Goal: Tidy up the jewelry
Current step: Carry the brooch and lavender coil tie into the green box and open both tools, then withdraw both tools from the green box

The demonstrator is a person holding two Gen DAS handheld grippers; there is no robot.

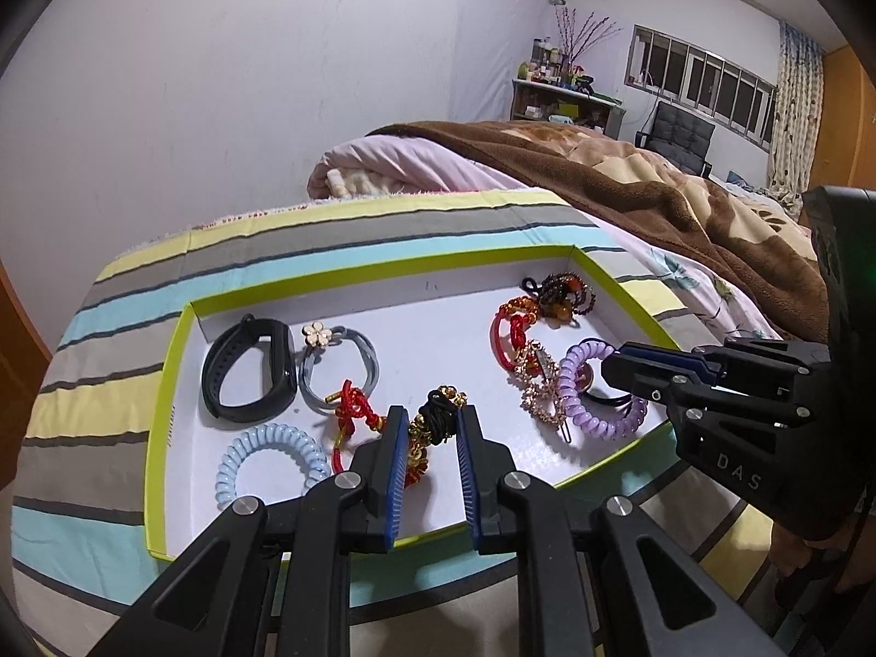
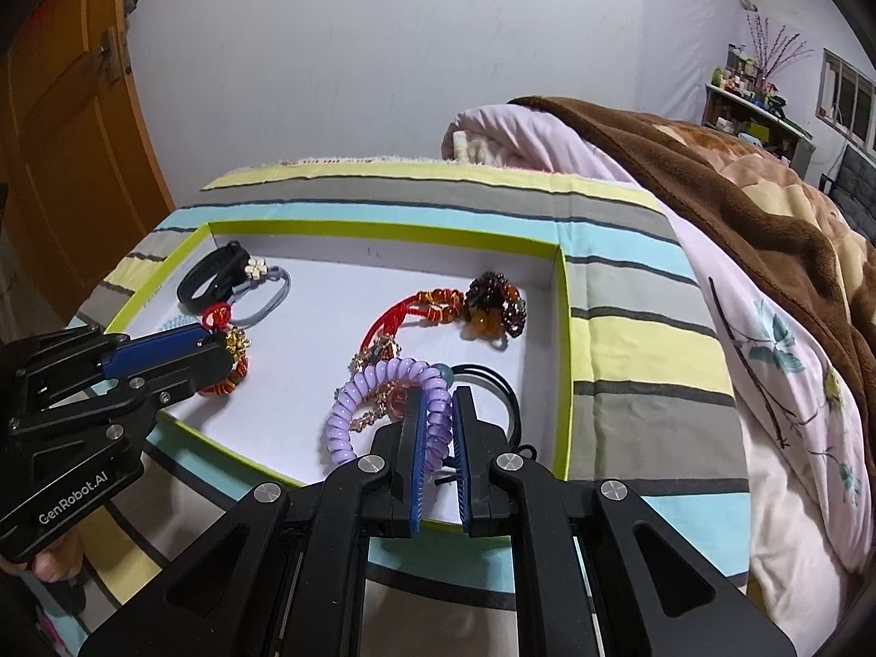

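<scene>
A shallow white box lid with a lime rim holds jewelry. My left gripper is open, its fingers on either side of a black and gold beaded hair tie with a red cord bracelet beside it. My right gripper is shut on a purple coil hair tie, which lies over a gold chain clip. At the left lie a black fitness band, a grey flower hair tie and a pale blue coil tie.
A red beaded bracelet and a dark amber bead cluster lie at the lid's far right. The lid rests on a striped cloth. A brown blanket lies to the right and a wooden door stands left.
</scene>
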